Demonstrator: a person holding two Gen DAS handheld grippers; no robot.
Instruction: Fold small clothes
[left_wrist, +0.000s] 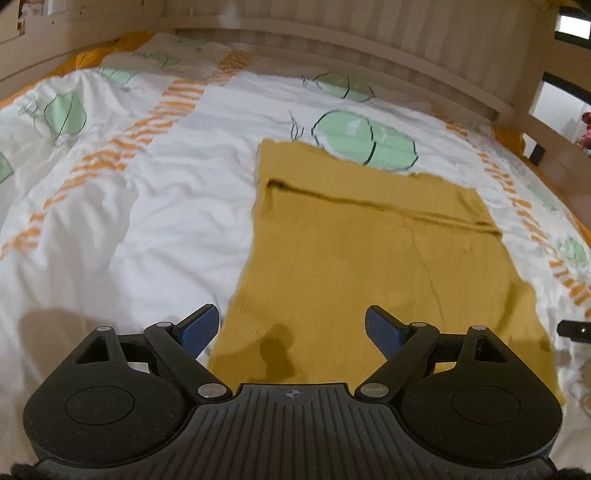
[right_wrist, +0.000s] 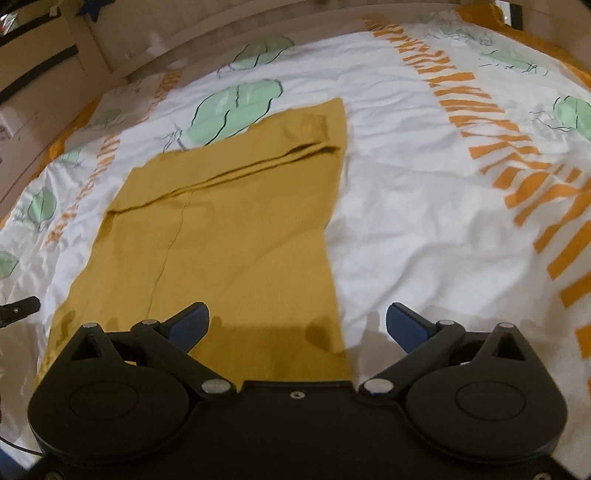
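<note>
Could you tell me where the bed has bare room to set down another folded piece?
Bare quilt lies left of the mustard garment, up to the orange stripe; more lies right of it in the right wrist view. The headboard borders the far strip.

We see one mustard-yellow knit garment (left_wrist: 369, 266) lying flat on the bed (left_wrist: 147, 221), spread over white bedding printed with orange stripes and green shapes. It forms a long, roughly rectangular panel with fine ribbing. A folded layer crosses its far part, leaving a ridge from side to side, and a thin seam or crease runs lengthwise down the middle. In the right wrist view its far corner (right_wrist: 317, 125) shows a doubled-over hem.
</note>
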